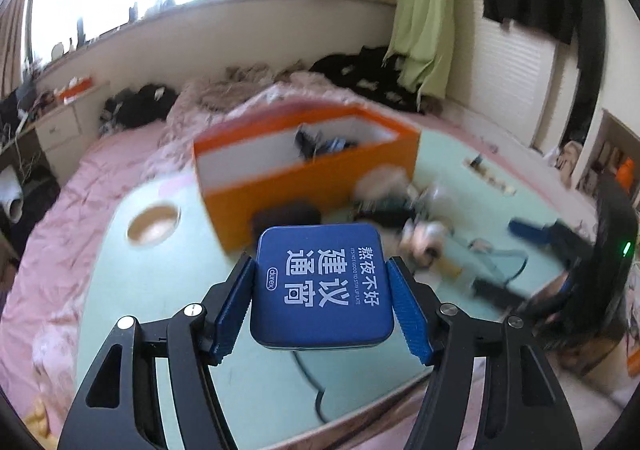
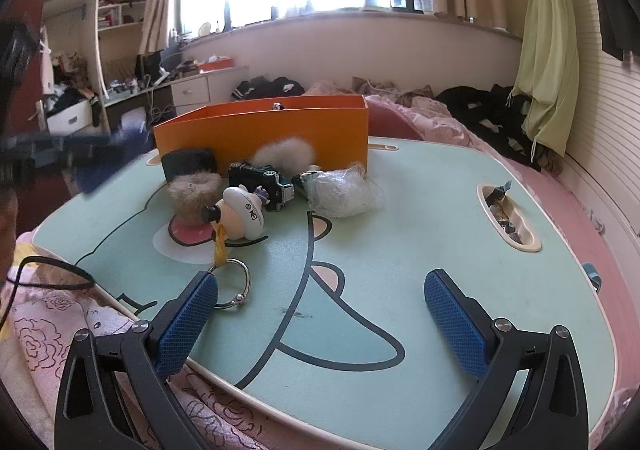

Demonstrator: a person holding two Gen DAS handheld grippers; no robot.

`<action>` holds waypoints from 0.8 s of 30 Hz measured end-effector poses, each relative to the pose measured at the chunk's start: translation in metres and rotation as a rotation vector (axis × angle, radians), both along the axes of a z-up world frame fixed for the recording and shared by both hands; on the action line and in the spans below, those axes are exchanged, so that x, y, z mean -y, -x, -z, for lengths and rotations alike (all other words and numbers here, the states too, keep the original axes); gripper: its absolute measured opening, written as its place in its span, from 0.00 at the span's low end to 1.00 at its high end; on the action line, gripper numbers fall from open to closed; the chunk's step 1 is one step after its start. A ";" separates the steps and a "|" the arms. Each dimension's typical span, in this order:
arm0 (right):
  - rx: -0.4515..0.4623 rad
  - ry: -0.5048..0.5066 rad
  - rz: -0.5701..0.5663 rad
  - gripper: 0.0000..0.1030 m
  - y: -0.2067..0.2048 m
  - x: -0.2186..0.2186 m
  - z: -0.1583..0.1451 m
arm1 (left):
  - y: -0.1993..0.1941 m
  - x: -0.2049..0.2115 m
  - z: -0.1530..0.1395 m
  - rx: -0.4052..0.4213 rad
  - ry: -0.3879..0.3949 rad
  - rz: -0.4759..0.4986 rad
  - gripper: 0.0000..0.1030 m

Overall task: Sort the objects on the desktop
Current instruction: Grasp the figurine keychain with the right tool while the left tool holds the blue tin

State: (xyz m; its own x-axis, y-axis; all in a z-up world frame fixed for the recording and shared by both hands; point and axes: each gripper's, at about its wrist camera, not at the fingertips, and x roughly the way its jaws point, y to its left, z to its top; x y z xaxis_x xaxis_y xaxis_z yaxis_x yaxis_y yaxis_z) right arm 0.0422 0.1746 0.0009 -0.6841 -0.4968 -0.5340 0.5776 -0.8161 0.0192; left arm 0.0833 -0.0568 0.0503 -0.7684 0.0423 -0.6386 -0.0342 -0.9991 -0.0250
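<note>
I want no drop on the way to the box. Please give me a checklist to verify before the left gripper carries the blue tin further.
1. Grip: the left gripper has both pads against the sides of the blue tin: ok.
2. Tin clear of the tabletop: it looks lifted: ok.
3. Orange box open on top, with some room inside: ok.
4. Path to the box: view blurred, a dark object stands before its wall: cannot tell.
5. Right gripper out of the way, open and empty: ok.
6. Cable under the tin, snag risk: cannot tell.
</note>
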 end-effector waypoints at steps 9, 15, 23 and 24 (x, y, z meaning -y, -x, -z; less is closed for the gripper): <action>-0.001 0.001 0.000 1.00 -0.001 0.000 0.000 | 0.012 -0.013 0.044 0.098 -0.006 -0.004 0.72; 0.000 0.003 0.000 1.00 -0.001 -0.001 0.000 | 0.014 -0.010 0.045 0.093 -0.020 -0.013 0.76; 0.020 0.024 -0.001 1.00 0.004 0.004 -0.006 | 0.012 -0.013 0.046 0.055 -0.019 0.000 0.65; 0.032 0.029 -0.006 1.00 0.006 0.007 -0.008 | 0.012 -0.014 0.046 0.051 -0.011 -0.001 0.65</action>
State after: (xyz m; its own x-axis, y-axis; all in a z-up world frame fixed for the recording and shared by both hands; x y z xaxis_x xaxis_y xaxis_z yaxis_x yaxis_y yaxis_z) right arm 0.0362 0.1679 0.0089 -0.6636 -0.5167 -0.5410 0.5815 -0.8112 0.0615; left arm 0.0716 -0.0429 0.0046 -0.7349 0.0491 -0.6764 -0.0318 -0.9988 -0.0380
